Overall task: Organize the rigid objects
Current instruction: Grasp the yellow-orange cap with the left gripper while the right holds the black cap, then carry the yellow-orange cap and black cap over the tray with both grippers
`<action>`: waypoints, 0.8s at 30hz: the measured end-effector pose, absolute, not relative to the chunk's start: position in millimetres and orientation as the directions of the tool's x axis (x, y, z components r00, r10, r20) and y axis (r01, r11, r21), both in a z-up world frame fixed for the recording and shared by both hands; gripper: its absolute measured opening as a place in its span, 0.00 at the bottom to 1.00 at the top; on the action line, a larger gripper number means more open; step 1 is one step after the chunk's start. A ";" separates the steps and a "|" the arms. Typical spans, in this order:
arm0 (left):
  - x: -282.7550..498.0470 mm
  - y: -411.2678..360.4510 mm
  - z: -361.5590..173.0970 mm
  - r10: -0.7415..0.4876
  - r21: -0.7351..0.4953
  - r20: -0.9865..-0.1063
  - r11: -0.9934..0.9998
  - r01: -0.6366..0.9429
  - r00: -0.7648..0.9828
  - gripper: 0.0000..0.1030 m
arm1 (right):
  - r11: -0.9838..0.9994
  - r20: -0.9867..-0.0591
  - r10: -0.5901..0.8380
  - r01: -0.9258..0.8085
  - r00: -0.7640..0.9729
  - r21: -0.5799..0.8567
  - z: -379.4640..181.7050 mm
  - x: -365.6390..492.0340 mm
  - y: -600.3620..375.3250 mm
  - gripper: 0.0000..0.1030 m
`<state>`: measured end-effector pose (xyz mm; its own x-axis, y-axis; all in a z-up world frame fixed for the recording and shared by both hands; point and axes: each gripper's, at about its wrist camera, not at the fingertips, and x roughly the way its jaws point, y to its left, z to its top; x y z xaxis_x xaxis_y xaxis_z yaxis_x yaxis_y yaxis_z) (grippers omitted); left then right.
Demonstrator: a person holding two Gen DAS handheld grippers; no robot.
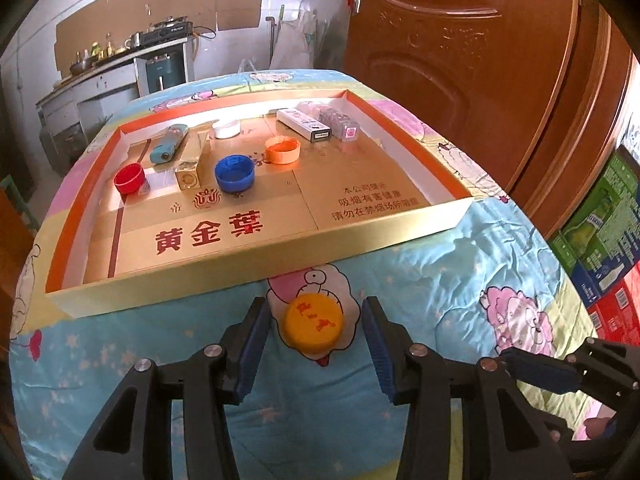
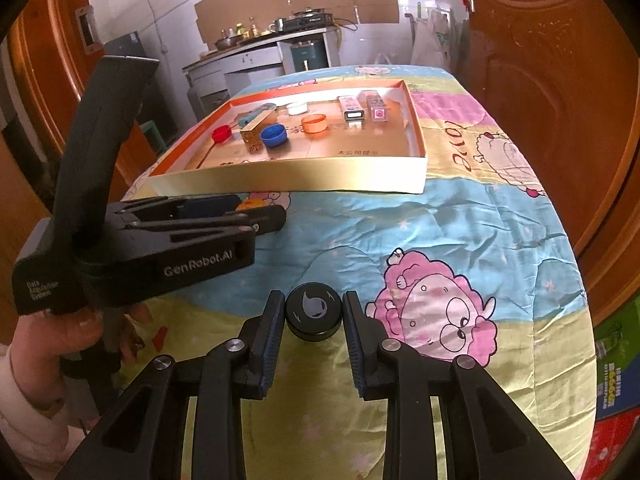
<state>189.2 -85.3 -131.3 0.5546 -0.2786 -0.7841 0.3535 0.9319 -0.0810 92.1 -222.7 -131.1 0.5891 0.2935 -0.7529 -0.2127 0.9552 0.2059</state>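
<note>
The yellow bottle cap (image 1: 313, 323) could slide away on the soft quilt (image 1: 440, 280) if one pad hits it first, because the cloth is slippery and bumpy. The black round lid (image 2: 314, 314) could pop out sideways if it is squeezed off-center, since it is small and round. The two tools sit close together, so they might bump when they lift toward the tray. The left gripper (image 1: 316, 320) is wide open, and its blue pads (image 1: 256, 344) stand on both sides of the yellow cap with a gap on each side, so it holds nothing yet. The cap lies flat on the quilt, just near the front wall of the gold tray (image 1: 240, 272). The right gripper (image 2: 314, 312) is much less open, and its pads (image 2: 272, 340) sit right beside the black lid; I cannot tell if they are touching it or squeezing it. The black lid sits on the quilt, on the near side, well apart from the tray. Inside the tray, on the far left, there are a red cap (image 1: 129, 178), a small gold box (image 1: 191, 168), a blue cap (image 1: 234, 173), an orange cap (image 1: 282, 150), and a white cap (image 1: 226, 128). On the far right are a white box (image 1: 305, 124) and a clear patterned box (image 1: 340, 122), side by side.
</note>
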 end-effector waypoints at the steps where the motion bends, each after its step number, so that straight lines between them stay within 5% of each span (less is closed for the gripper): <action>1: 189.1 -86.0 -131.5 -0.276 -0.077 -0.785 0.932 0.354 0.555 0.46 | 0.955 -0.753 0.294 -0.212 0.588 0.207 -131.4 91.9 -222.8 0.29; 5: 187.4 -86.9 -132.5 -0.265 -0.061 -0.785 0.932 0.356 0.560 0.46 | 0.955 -0.755 0.295 -0.209 0.586 0.211 -132.4 91.9 -223.2 0.29; 9: 185.0 -86.8 -132.1 -0.220 -0.018 -0.785 0.942 0.335 0.578 0.31 | 0.955 -0.756 0.296 -0.210 0.584 0.211 -132.0 92.4 -222.8 0.29; 24: 178.2 -74.7 -117.5 -0.258 -0.066 -0.769 0.942 0.329 0.585 0.30 | 0.956 -0.751 0.290 -0.216 0.593 0.199 -125.2 93.3 -218.6 0.29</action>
<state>178.2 -74.7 -117.5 0.5849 -0.2580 -0.7690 0.3286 0.9421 -0.0661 93.3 -218.6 -125.2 0.5930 0.2902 -0.7511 -0.2162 0.9559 0.1986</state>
